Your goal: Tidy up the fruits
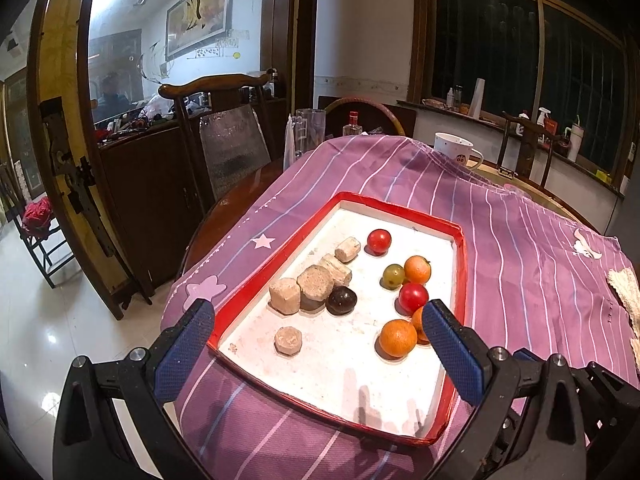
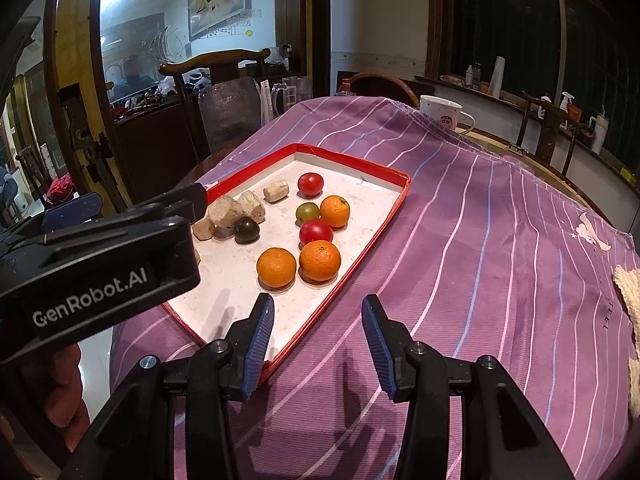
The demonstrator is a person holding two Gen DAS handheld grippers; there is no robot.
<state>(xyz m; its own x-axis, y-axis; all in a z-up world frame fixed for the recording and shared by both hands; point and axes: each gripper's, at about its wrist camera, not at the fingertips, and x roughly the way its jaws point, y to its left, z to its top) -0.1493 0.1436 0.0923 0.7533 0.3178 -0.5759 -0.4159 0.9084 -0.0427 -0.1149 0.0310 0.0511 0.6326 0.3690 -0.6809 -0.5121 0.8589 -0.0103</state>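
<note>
Red-rimmed tray (image 1: 461, 276) on the striped purple cloth (image 2: 460, 240) over the tabletop; all fruit lies inside it. Left jaws spread wide, holding nothing; left gripper (image 1: 318, 344) hangs above the tray's near half. Left of the gap's middle: beige blocks (image 1: 316, 284), a dark round fruit (image 1: 342, 300) touching them, one lone block (image 1: 288, 341) nearer the left jaw. Toward the right jaw: oranges (image 1: 397, 338), red tomatoes (image 1: 413, 297), a green fruit (image 1: 394, 275), loosely clustered. Right jaws moderately spread, empty; right gripper (image 2: 318, 346) over the tray's near right edge, with the oranges just ahead of its left jaw. Scene fits sorting finished or unfinished. Judgement: for any pick, centre one fruit between jaws, close gently; round fruit rolls, tomatoes bruise.
</note>
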